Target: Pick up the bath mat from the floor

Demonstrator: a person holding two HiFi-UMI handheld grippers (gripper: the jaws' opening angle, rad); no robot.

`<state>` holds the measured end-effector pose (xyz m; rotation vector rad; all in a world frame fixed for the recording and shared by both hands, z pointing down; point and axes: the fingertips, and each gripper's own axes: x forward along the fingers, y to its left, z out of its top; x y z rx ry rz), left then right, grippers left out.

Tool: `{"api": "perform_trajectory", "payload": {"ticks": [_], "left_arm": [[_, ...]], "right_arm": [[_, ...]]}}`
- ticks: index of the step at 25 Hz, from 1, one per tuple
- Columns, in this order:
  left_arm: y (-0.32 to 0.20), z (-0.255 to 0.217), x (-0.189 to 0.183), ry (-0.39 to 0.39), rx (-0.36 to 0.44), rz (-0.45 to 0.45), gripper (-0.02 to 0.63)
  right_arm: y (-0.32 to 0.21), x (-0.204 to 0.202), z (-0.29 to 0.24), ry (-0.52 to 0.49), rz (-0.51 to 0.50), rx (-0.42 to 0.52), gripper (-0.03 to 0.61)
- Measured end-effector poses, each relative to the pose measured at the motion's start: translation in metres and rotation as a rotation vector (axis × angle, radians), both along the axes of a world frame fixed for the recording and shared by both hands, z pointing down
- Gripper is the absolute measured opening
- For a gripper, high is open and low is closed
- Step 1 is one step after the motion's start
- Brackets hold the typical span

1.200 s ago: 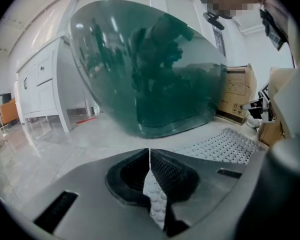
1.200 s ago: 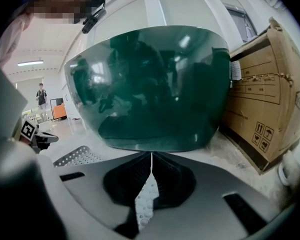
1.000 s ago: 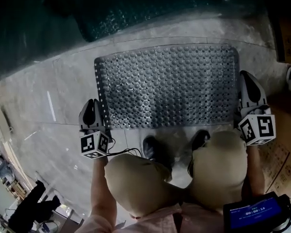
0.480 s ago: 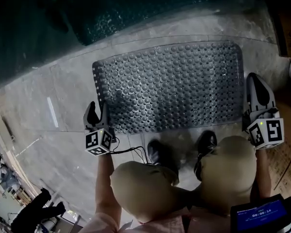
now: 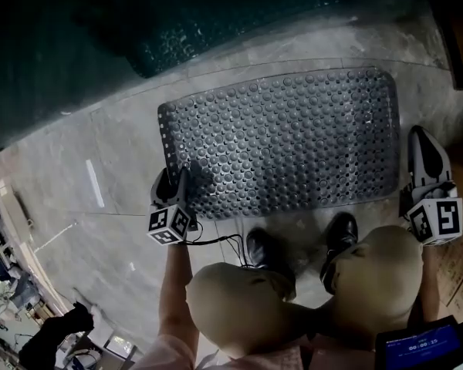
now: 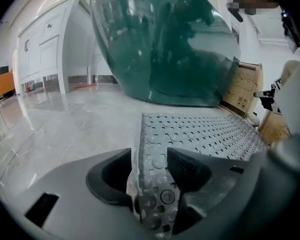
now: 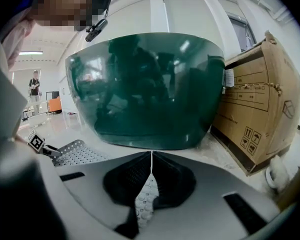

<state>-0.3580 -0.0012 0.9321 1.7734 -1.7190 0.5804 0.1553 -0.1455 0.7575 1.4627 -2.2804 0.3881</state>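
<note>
**Head view.** The mat (image 5: 285,141) is lying flat on the floor (image 5: 116,145), just short of the tub (image 5: 216,21). I am holding the left gripper (image 5: 174,174) at the mat's left corner on the side away from the tub. The right gripper (image 5: 418,137) is sitting on the opposite short edge. The mat is grey rubber, a rounded rectangle studded with round bumps and small holes. The floor is glossy pale stone.

**Left gripper view.** My jaws have just been opening and are standing wide apart. The mat's perforated corner is poking up between them, and the pads are not pressing it. No grip is made here yet.

**Right gripper view.** The jaws are pinching together on a thin fold of the mat's edge. The tub ahead is dark green, glossy and curved.

**Judgement.** The right side is looking secured. The left clamp and the lift itself are remaining.
</note>
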Motion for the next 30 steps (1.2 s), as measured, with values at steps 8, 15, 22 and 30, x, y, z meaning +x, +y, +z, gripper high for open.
{"api": "perform_trajectory", "payload": {"ticks": [8, 15, 22, 30], "left_arm": [[0.012, 0.014, -0.012, 0.028, -0.057, 0.015, 0.219], [0.017, 0.022, -0.003, 0.054, -0.105, 0.014, 0.124], [0.015, 0.010, 0.003, 0.086, -0.108, -0.023, 0.041], [0.023, -0.003, -0.002, 0.106, -0.112, -0.018, 0.040]], "right_arm": [[0.002, 0.007, 0.001, 0.006, 0.012, -0.001, 0.018], [0.004, 0.005, 0.013, -0.008, 0.010, -0.021, 0.018], [0.008, 0.012, 0.023, -0.009, 0.025, -0.054, 0.019], [0.009, 0.012, 0.049, -0.052, 0.057, -0.098, 0.024]]}}
